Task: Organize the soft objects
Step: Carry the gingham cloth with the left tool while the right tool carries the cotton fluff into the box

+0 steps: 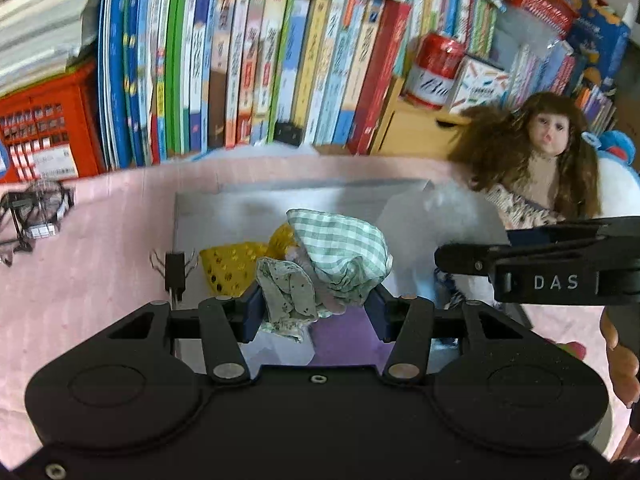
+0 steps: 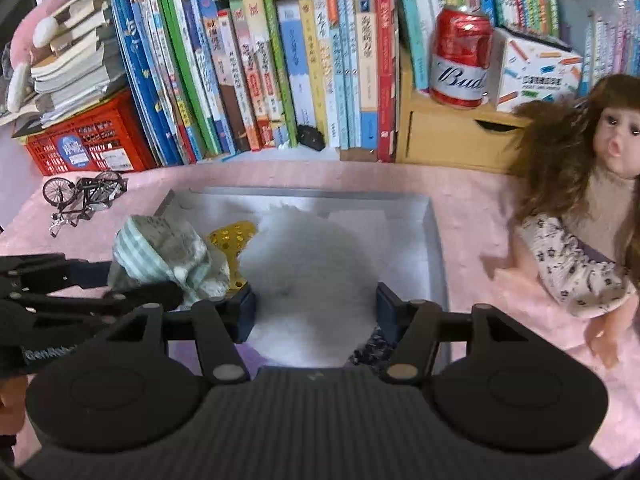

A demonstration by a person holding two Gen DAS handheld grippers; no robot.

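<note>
My left gripper (image 1: 316, 308) is shut on a bundle of cloth (image 1: 340, 248), green gingham with a pale flowered piece, and holds it over a shallow grey box (image 1: 176, 216) on the pink cover. In the right wrist view the same bundle (image 2: 168, 252) and the left gripper (image 2: 144, 280) show at the left. My right gripper (image 2: 316, 312) is shut on a white fluffy piece (image 2: 312, 264) that fills the gap between its pads, above the box (image 2: 436, 240). A yellow sequined cloth (image 2: 236, 236) lies inside the box. The right gripper (image 1: 476, 248) reaches in from the right in the left wrist view.
A long-haired doll (image 2: 580, 240) leans on the pink cover right of the box. A toy bicycle (image 2: 84, 196) stands to its left. Behind are upright books (image 2: 280, 72), a red crate (image 2: 88, 140), a red can (image 2: 460, 56) on a wooden drawer unit, and dark patterned cloth (image 2: 372, 348) near the right pad.
</note>
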